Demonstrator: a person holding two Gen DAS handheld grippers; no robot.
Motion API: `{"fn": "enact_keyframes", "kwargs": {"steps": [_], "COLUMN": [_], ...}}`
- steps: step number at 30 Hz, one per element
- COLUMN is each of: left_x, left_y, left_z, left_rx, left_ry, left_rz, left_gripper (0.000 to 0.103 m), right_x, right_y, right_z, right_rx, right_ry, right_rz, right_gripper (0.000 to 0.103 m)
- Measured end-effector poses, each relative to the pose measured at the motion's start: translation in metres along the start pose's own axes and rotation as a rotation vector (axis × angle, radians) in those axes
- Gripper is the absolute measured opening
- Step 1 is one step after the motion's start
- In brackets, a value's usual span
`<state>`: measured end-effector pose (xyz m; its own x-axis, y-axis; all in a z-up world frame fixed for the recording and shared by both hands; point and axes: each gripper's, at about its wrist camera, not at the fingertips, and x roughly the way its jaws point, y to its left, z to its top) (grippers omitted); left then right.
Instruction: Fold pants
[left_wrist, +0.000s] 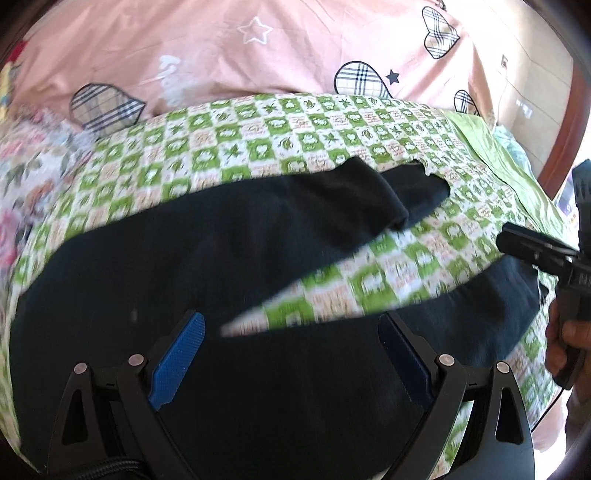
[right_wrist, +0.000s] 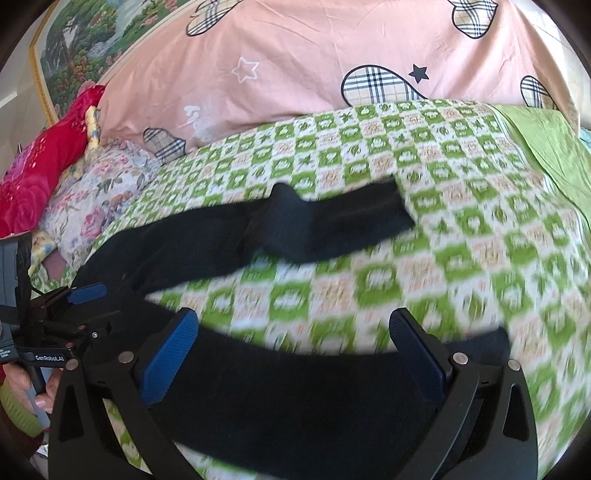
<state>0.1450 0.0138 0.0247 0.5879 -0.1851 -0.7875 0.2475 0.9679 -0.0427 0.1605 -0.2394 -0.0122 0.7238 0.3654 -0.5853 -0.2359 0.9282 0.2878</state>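
Black pants (left_wrist: 177, 266) lie spread on a green-and-white checked bedsheet (left_wrist: 258, 140). One leg runs up to the far right, its end folded over (left_wrist: 369, 192). The other leg (left_wrist: 480, 306) runs to the near right. My left gripper (left_wrist: 291, 332) is open, hovering over the waist part of the pants. In the right wrist view the pants (right_wrist: 295, 391) lie under my right gripper (right_wrist: 295, 332), which is open and empty. The far leg (right_wrist: 332, 225) stretches across the sheet (right_wrist: 480, 240). The right gripper shows at the left view's right edge (left_wrist: 524, 243), the left gripper at the right view's left edge (right_wrist: 81, 295).
A pink quilt with plaid hearts (left_wrist: 258, 55) is piled at the back (right_wrist: 332, 55). A floral pillow (right_wrist: 99, 192) and a red cushion (right_wrist: 37, 173) lie at the left. A plain green cloth (right_wrist: 546, 147) lies at the right. A framed landscape picture (right_wrist: 92, 37) hangs behind.
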Motion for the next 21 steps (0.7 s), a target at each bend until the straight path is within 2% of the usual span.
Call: {"fn": "enact_keyframes", "kwargs": {"steps": [4, 8, 11, 13, 16, 21], "left_x": [0.017, 0.044, 0.068, 0.083, 0.11, 0.144], "left_y": [0.006, 0.008, 0.011, 0.015, 0.022, 0.033], "left_z": [0.039, 0.072, 0.094, 0.106, 0.123, 0.14], "left_rx": [0.048, 0.114, 0.157, 0.173, 0.185, 0.207], "left_ry": [0.008, 0.038, 0.053, 0.053, 0.095, 0.16], "left_rz": [-0.017, -0.032, -0.042, -0.047, -0.084, -0.089], "left_gripper": [0.096, 0.096, 0.096, 0.096, 0.096, 0.096], "right_x": [0.018, 0.044, 0.064, 0.082, 0.106, 0.138], "right_y": [-0.018, -0.048, -0.064, -0.071, -0.082, -0.093], "right_z": [0.037, 0.073, 0.093, 0.102, 0.113, 0.119], "right_rx": [0.003, 0.074, 0.092, 0.084, 0.078, 0.058], "right_ry": [0.021, 0.053, 0.073, 0.118, 0.175, 0.234], "right_rz": [-0.006, 0.023, 0.011, -0.01, -0.014, -0.038], "right_gripper": [0.103, 0.102, 0.091, 0.086, 0.083, 0.082]}}
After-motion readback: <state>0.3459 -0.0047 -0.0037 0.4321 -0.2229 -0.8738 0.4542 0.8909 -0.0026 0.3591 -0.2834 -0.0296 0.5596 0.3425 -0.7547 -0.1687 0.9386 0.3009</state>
